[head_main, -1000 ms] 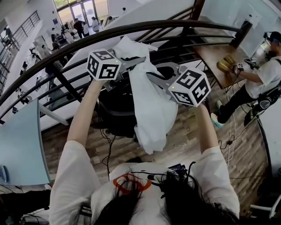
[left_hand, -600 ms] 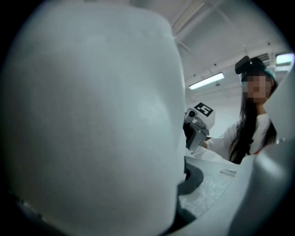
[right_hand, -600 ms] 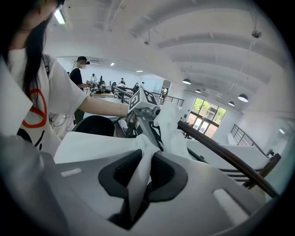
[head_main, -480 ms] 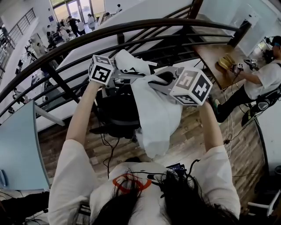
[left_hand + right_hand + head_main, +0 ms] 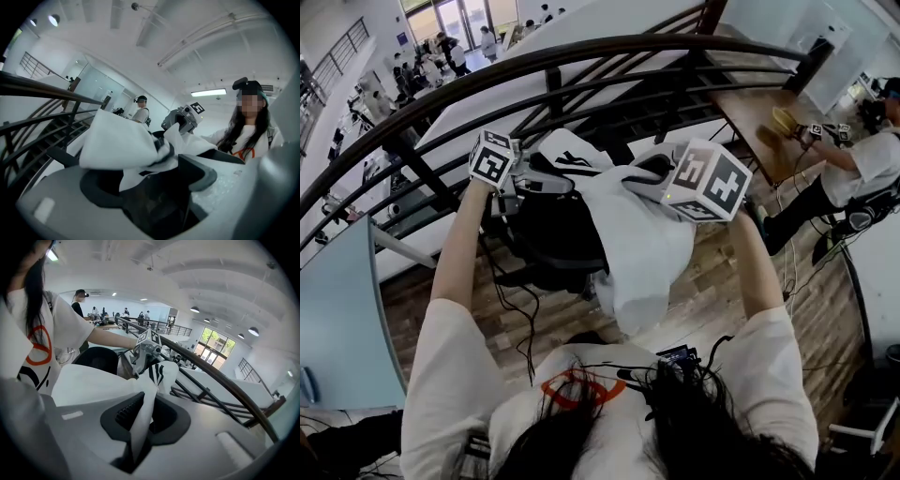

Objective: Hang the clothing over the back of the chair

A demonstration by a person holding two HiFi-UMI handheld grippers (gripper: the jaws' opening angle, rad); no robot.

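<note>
A white garment (image 5: 639,246) with a black print hangs over the black chair (image 5: 551,236), its upper part spread across the chair's top. My right gripper (image 5: 626,180) is shut on a fold of the cloth (image 5: 140,413), which runs straight between its pads. My left gripper (image 5: 546,178) is at the chair's left side. Its jaws have just been opening and now stand wide apart, with the garment's corner (image 5: 119,143) lying loose between them, untouched by the pads. In the left gripper view the right gripper (image 5: 183,121) shows across the cloth.
A curved dark railing (image 5: 581,58) and stairs run just behind the chair. A wooden table (image 5: 755,117) with a person (image 5: 862,173) at it stands at the right. A pale blue panel (image 5: 342,309) is at the left. Cables (image 5: 525,309) trail on the wood floor.
Both grippers have come down with the garment onto the chair's back. The left gripper has moved left and lower, and its jaws have opened off the cloth.
</note>
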